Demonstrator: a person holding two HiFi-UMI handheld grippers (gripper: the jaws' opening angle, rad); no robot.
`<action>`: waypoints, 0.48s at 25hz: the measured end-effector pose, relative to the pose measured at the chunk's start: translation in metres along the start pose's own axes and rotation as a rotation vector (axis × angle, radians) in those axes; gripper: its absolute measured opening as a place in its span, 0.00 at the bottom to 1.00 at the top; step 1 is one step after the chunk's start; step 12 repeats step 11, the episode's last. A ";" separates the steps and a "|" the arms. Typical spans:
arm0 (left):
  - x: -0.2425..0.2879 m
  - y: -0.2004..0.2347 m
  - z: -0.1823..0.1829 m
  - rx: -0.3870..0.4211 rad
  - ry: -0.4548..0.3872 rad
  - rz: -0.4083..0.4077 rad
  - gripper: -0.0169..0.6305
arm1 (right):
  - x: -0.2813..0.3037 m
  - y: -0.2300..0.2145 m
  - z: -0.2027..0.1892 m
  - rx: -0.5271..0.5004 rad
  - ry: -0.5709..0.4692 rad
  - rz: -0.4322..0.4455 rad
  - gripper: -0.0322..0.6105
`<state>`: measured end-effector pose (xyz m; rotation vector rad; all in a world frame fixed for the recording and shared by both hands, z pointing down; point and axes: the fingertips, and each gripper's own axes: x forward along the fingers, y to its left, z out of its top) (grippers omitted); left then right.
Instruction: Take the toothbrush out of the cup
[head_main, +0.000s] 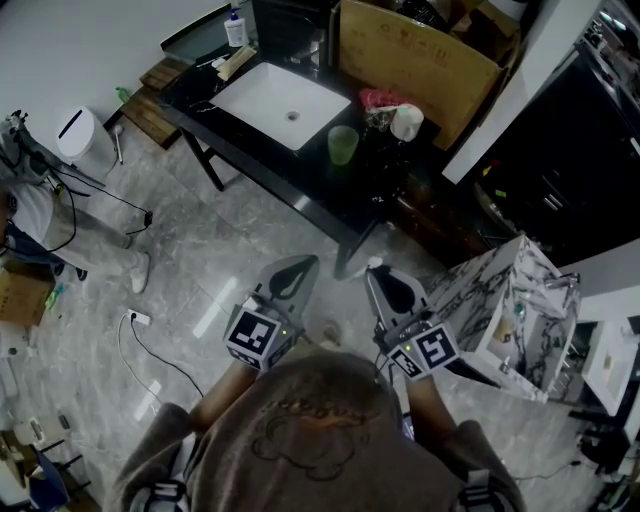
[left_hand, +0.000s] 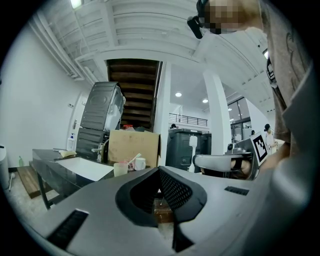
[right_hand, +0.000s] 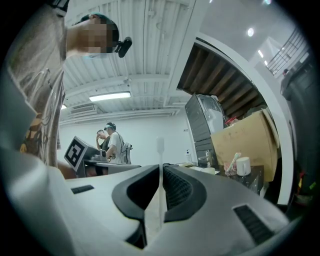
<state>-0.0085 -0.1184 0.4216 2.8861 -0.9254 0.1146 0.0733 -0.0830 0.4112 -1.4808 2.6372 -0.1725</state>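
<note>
My right gripper is shut on a thin white toothbrush, which stands straight up out of the jaws; its head shows at the gripper tip. I hold it low over the floor, well short of the black table. On that table stand a pale green cup and a white cup. My left gripper sits beside the right one with its jaws together and nothing in them.
A white sink basin is set in the table, with a wooden board behind it. A marble-patterned cabinet stands to my right. A white bin, floor cables and a person are at the left.
</note>
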 end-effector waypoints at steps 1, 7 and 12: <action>0.001 0.000 0.000 0.001 -0.001 0.000 0.03 | 0.000 0.000 0.000 0.000 0.001 0.002 0.08; 0.004 0.000 0.000 -0.015 -0.007 0.000 0.03 | 0.001 -0.001 -0.002 0.003 -0.004 0.008 0.08; 0.005 0.001 -0.002 -0.015 -0.008 -0.001 0.03 | 0.002 -0.003 -0.002 0.004 -0.006 0.007 0.08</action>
